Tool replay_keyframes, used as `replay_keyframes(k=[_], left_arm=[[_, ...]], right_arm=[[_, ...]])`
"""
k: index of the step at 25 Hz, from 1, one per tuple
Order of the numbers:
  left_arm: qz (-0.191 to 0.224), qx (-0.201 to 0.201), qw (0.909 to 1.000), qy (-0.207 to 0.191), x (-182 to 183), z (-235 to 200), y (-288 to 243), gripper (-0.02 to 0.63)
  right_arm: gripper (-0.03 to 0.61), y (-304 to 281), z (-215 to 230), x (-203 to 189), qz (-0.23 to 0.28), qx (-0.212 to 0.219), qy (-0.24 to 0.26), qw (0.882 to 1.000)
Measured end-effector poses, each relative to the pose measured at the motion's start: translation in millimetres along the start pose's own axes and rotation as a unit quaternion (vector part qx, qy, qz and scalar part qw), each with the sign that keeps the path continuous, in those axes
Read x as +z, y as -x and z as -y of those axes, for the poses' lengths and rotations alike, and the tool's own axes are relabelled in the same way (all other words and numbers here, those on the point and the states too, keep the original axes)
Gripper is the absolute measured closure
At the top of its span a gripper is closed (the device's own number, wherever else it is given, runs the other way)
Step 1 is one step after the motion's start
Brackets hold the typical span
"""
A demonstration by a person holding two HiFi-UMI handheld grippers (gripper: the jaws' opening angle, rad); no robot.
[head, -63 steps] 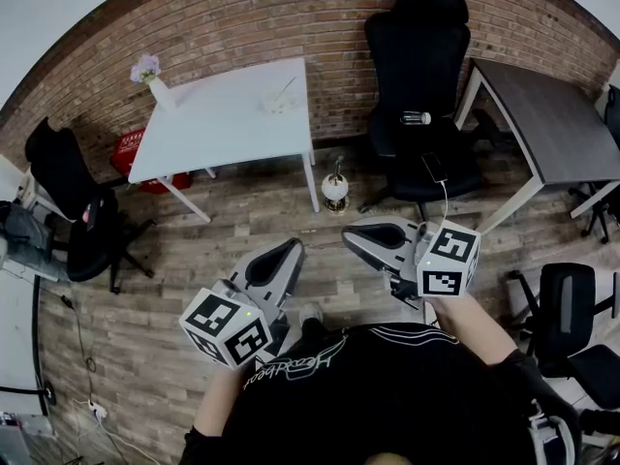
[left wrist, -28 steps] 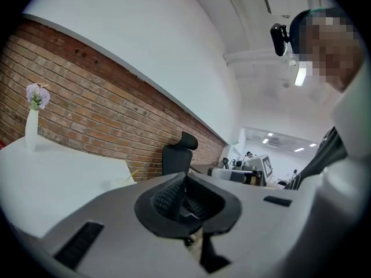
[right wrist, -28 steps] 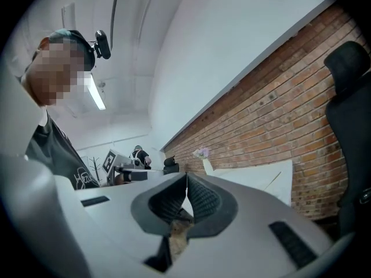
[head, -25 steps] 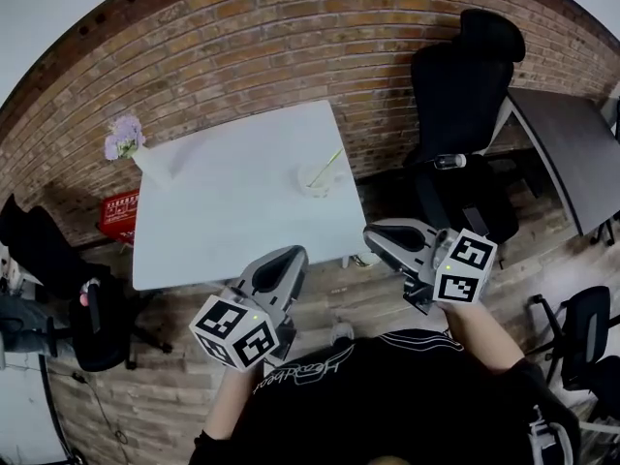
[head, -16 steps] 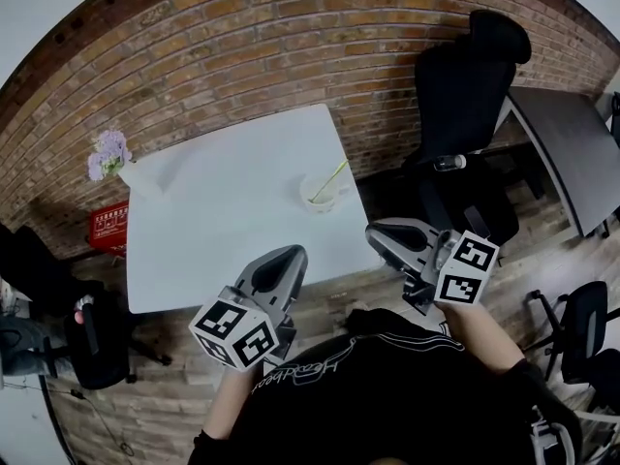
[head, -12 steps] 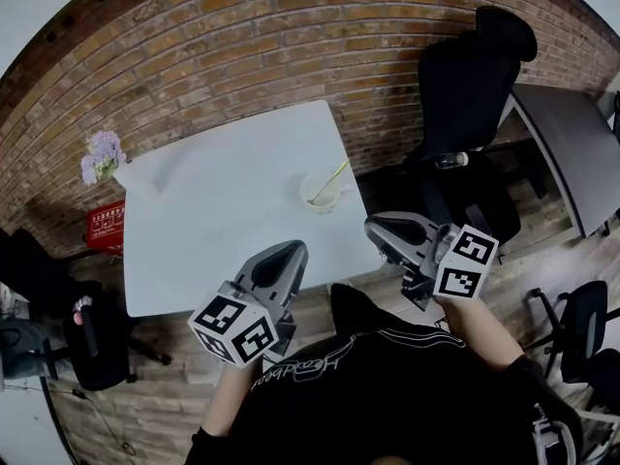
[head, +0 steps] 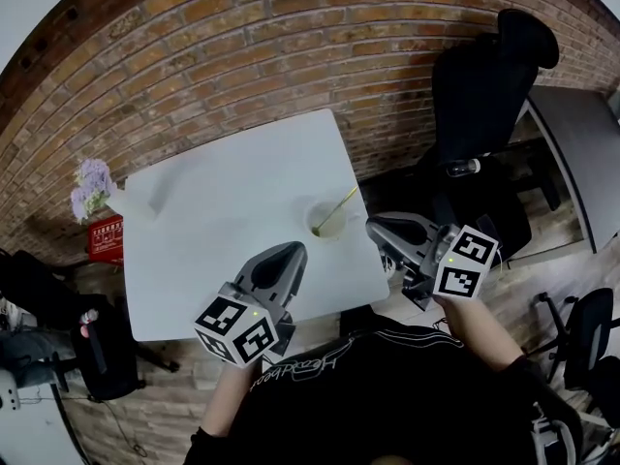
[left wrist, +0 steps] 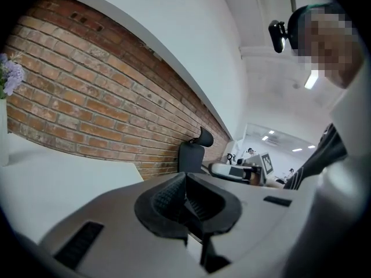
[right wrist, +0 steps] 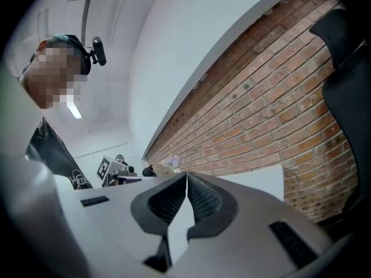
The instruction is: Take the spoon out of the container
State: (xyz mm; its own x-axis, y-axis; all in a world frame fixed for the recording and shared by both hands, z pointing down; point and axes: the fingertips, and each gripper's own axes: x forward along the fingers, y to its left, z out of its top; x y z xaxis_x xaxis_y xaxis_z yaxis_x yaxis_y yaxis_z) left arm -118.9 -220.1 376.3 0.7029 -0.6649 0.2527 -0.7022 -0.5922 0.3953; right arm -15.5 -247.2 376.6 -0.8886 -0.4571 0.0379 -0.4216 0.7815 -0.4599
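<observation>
The thin spoon with a pale yellow-green handle is leaning in the small pale round container, which is standing near the right front corner of the white square table. Its handle is sticking up and out over the rim toward the brick wall, while its bowl is sitting hidden inside.

The left gripper is hovering over the table's front edge and the right gripper is hanging just beside the table's right edge, near the container. In their own views the left gripper and the right gripper are both showing jaws pressed together with nothing between them.

The spoon is looking light, stiff and slim, likely smooth enough to be slipping in a loose pinch. The container is also looking light, so it may be tipping or sliding if the handle is dragged sideways. The free upper handle, clear of the rim, is looking like the best place to pinch, lifting along the lean
</observation>
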Motion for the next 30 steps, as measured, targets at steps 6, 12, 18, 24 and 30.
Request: replay_keyframes(k=[6, 12, 18, 24, 30], left_arm=[[-0.016, 0.007, 0.9997, 0.019, -4, -29, -21, 0.606], [-0.028, 0.017, 0.9990, 0.032, -15, -52, -35, 0.606], [-0.031, 0.024, 0.9983, 0.044, -22, -71, -40, 0.606], [-0.029, 0.033, 0.9977, 0.052, -26, -82, -39, 0.606], [-0.025, 0.041, 0.9970, 0.060, -28, -94, -35, 0.606]], right_arm=[[0.580, -19, 36, -11, -0.028, -0.003, -0.010, 1.000], [0.579, -27, 74, -26, -0.045, -0.028, -0.044, 0.998], [0.518, -33, 110, -42, -0.054, -0.065, -0.070, 0.994], [0.453, -41, 141, -64, -0.068, -0.090, -0.096, 0.989], [0.443, -51, 162, -87, -0.089, -0.102, -0.123, 0.983]])
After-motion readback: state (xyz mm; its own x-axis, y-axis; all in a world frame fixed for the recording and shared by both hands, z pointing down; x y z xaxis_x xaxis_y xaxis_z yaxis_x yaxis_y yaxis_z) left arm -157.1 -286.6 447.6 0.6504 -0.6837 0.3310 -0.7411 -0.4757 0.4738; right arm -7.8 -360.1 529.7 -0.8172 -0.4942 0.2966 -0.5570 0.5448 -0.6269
